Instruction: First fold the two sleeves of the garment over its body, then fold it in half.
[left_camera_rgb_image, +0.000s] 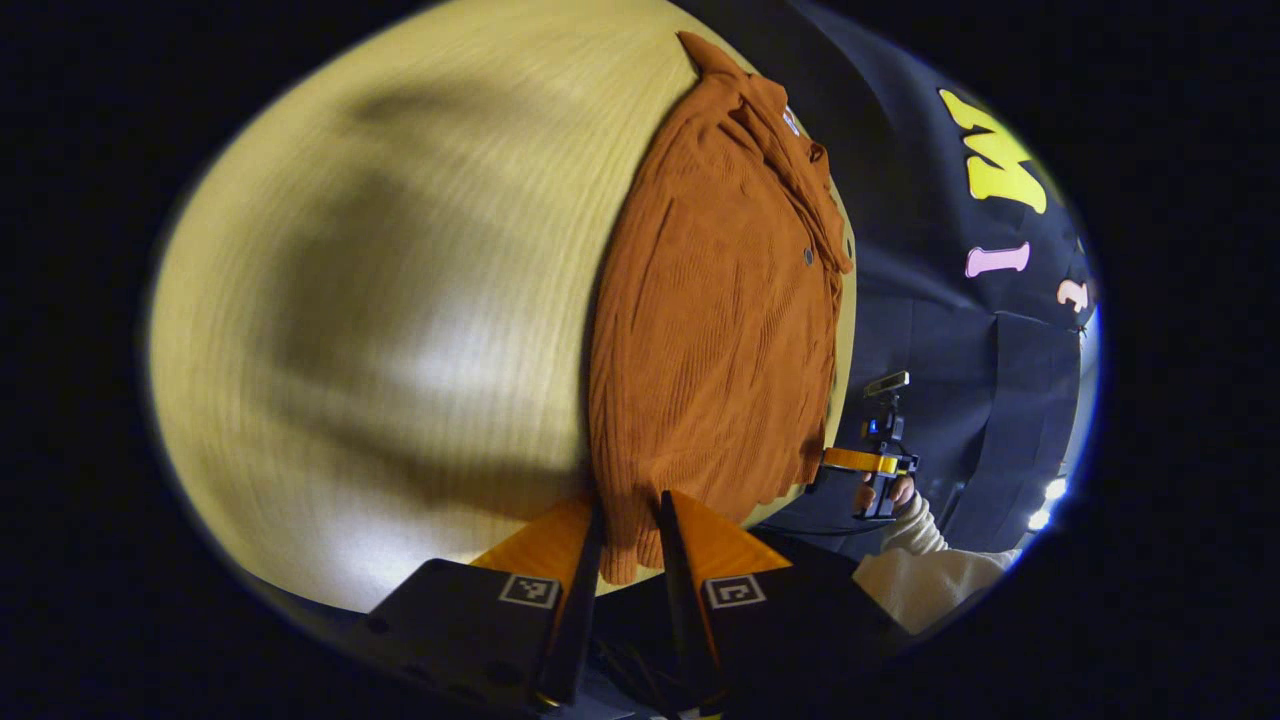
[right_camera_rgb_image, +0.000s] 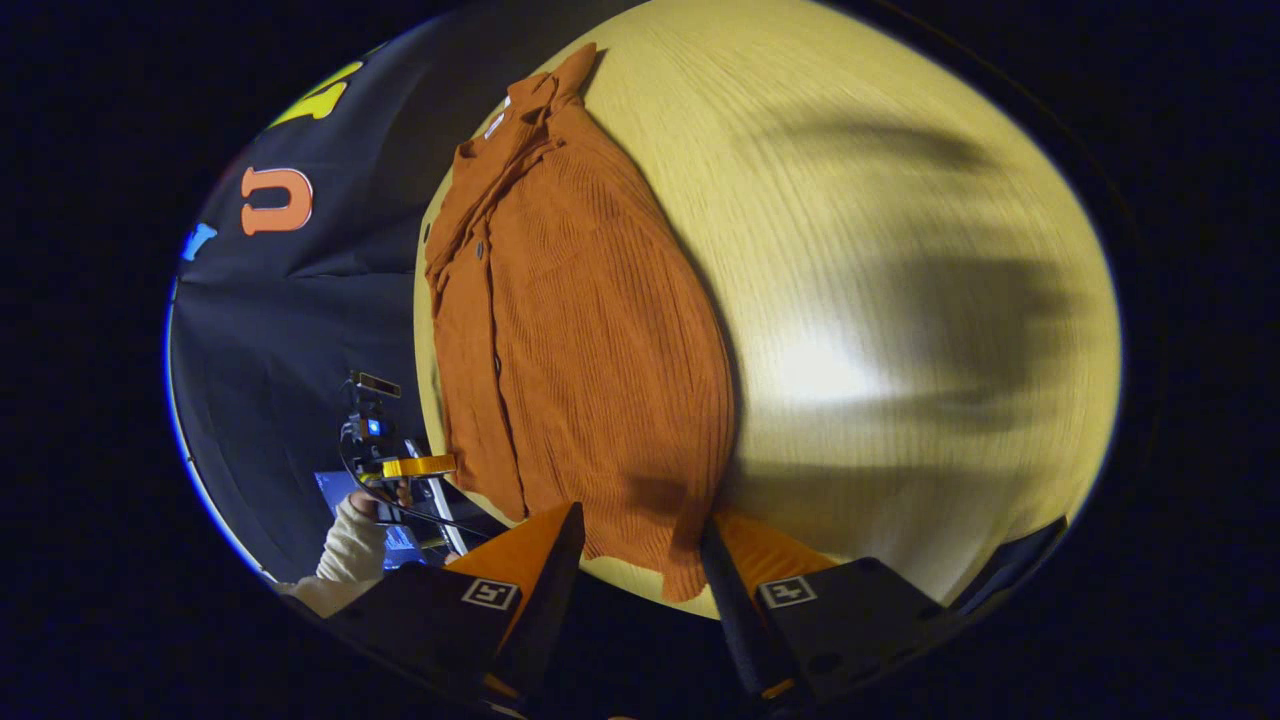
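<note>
Left gripper view: rust-orange ribbed garment (left_camera_rgb_image: 715, 330) lies flat on the pale wooden table (left_camera_rgb_image: 400, 300), its hem corner running between the narrowly parted fingers of the left gripper (left_camera_rgb_image: 630, 545); whether they pinch it cannot be told. Right gripper view: same garment (right_camera_rgb_image: 580, 340), hem between the right gripper (right_camera_rgb_image: 640, 560) fingers, set apart.
</note>
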